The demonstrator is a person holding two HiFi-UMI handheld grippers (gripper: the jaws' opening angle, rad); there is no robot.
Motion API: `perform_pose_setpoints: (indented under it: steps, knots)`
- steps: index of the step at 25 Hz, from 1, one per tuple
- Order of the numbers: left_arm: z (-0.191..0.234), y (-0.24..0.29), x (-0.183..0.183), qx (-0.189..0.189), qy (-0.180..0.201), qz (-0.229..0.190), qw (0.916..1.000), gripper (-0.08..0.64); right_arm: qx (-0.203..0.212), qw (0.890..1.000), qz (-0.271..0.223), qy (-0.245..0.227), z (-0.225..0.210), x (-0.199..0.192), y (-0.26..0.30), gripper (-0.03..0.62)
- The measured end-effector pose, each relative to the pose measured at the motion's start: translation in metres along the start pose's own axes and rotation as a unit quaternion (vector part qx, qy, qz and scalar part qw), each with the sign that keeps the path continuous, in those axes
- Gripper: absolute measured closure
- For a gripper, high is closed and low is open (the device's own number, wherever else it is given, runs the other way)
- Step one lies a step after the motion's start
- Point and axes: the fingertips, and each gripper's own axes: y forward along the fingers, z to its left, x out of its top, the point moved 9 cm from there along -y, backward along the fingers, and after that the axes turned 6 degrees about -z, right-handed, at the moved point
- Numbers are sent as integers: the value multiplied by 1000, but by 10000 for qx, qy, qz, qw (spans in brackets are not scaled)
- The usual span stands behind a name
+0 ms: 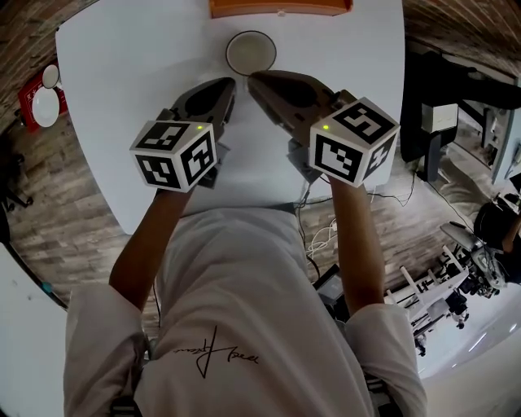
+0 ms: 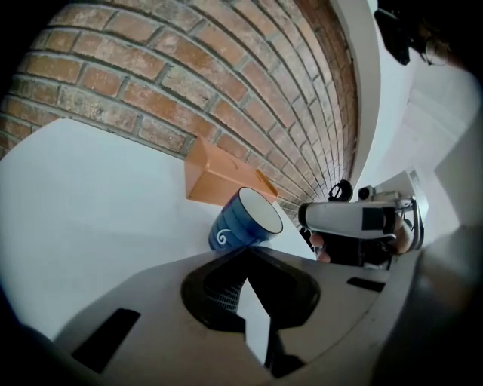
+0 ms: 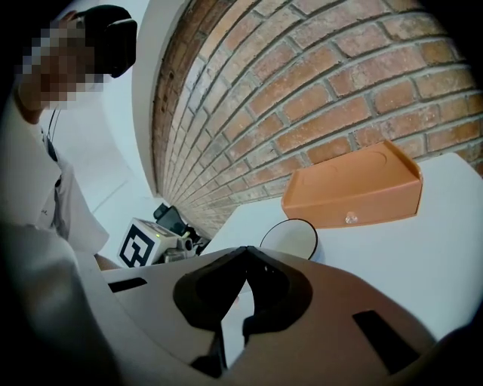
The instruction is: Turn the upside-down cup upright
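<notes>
blue cup (image 2: pixel 243 219) upright on table (image 1: pixel 122 89)

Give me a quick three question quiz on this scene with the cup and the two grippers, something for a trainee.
1. True or false: the left gripper is holding the cup.
2. What stands beyond the cup at the far edge of the table? A: an orange box. B: a green bottle. C: a kettle.
3. Fill in: the jaws of the right gripper are ____, with nothing between them.
Key: 1 false; 2 A; 3 together.
</notes>
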Motion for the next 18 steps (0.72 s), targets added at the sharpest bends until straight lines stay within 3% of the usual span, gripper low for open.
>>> perform_pose_setpoints:
  steps: [18]
  knots:
    - [-45, -38, 11, -272, 868, -293, 9954, 551, -22, 9976, -184, -674, 35, -2, -46, 572]
